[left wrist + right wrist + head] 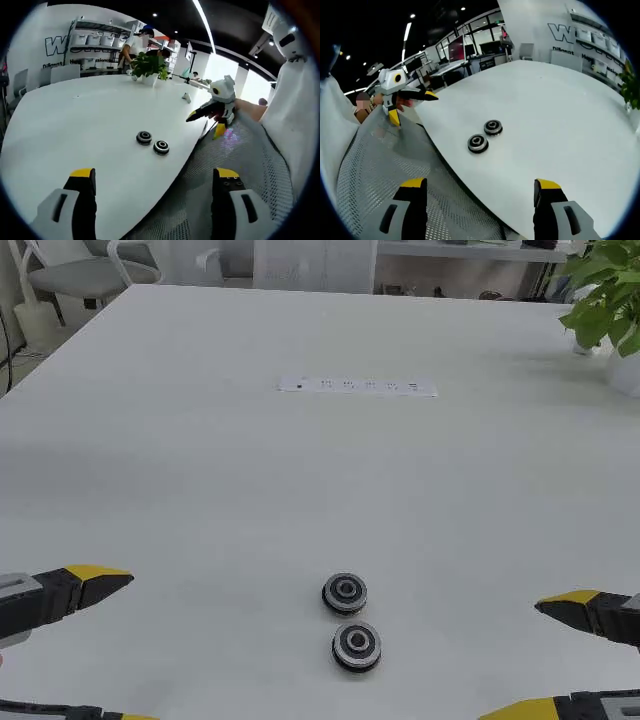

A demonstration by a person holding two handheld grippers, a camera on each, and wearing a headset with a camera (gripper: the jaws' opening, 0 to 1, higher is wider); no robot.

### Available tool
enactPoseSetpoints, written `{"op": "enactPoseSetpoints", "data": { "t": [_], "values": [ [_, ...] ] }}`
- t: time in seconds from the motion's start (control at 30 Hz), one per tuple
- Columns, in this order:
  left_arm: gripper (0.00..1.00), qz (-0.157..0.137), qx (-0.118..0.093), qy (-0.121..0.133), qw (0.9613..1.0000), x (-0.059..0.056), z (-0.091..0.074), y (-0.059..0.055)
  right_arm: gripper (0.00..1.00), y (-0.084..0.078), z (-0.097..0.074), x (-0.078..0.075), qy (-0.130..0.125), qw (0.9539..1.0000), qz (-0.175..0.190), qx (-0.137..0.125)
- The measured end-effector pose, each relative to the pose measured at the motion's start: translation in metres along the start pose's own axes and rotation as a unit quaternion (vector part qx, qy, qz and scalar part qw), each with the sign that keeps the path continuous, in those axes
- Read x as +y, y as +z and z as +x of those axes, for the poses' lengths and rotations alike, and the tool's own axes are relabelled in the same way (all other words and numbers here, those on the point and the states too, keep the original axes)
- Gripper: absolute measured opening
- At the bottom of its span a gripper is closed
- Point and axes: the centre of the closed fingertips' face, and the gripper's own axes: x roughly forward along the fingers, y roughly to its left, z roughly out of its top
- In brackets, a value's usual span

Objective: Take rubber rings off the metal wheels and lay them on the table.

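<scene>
On the white table [200, 470], close to its front edge, I logged the following.

1. Farther wheel [345, 593]: lay flat, dark rim around a bright hub.
2. Nearer wheel [357, 646]: lay flat just beside the first, on my side of it. I could not tell whether the two touched.
3. Rubber rings [338, 652]: a dark band sat around each wheel's rim. At this size I could not separate rubber from metal.
4. Left gripper [135, 650]: sat at the lower left of the head view, its body cut off by the frame. Its yellow-tipped jaws were spread wide with nothing between them, well apart from both wheels. Its own view showed the wheels beyond the gap.
5. Right gripper [512, 660]: sat at the lower right, likewise cut off. Its jaws gaped wide and held nothing, also well clear of the wheels.
6. Socket strip [357, 386]: lay flat on the table farther back, its markings too small to read.
7. Potted plant [603, 302]: stood at the far right corner, cropped by the frame edge.
8. Chairs [75, 270]: stood behind the far left corner, only partly in frame.
9. Grey mesh fabric [385, 165]: showed below the table edge in both gripper views. I could not make out what it belonged to.
10. Wall lettering [60, 46]: cut off and unreadable.
</scene>
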Motion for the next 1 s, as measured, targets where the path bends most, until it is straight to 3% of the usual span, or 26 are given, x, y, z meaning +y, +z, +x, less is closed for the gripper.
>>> {"op": "enactPoseSetpoints", "data": {
  "t": [0.37,0.8,1.0],
  "values": [
    [0.99,-0.008,-0.016,0.024,0.9996,0.012,-0.012,-0.001,0.81,0.011,-0.009,-0.003,0.001,0.9985,0.035,-0.042],
    [0.98,-0.014,-0.028,0.031,0.999,0.012,-0.013,0.0,0.81,0.009,-0.011,-0.007,-0.003,0.9982,0.04,-0.045],
    [0.98,-0.011,-0.024,0.033,0.9991,0.012,-0.013,-0.002,0.8,0.007,-0.011,-0.007,-0.003,0.9982,0.042,-0.044]
  ]
}}
